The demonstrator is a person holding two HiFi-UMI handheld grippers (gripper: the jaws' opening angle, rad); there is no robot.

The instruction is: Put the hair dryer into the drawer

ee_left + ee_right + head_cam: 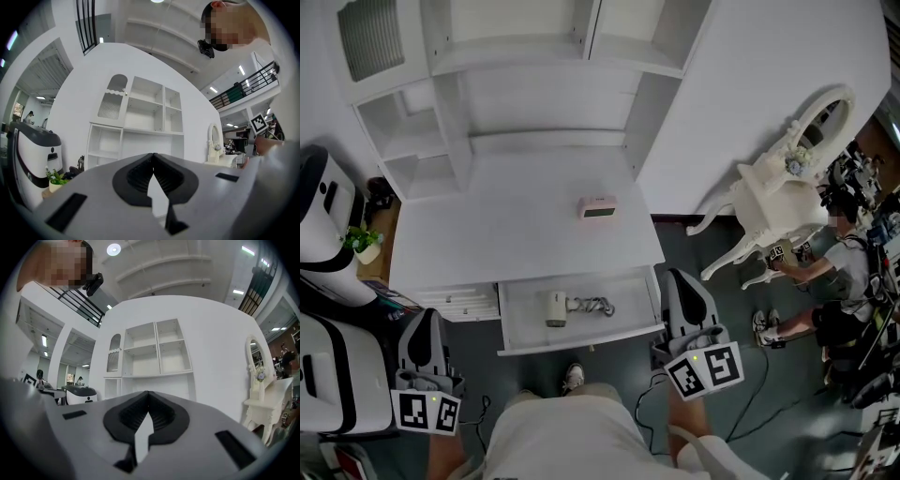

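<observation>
White plastic hair dryer (556,308) is lying inside the open white drawer (522,323) of the white worktop (506,234), its grey cord (594,306) bunching just beside it. A small pink clock (598,208) is sitting on the worktop above the drawer. The left gripper (425,317) and right gripper (678,277) are hanging either side of the drawer, well apart from the dryer, each with its jaws pressing together on nothing.

The hair dryer (556,308) lies in the drawer (525,319).
</observation>
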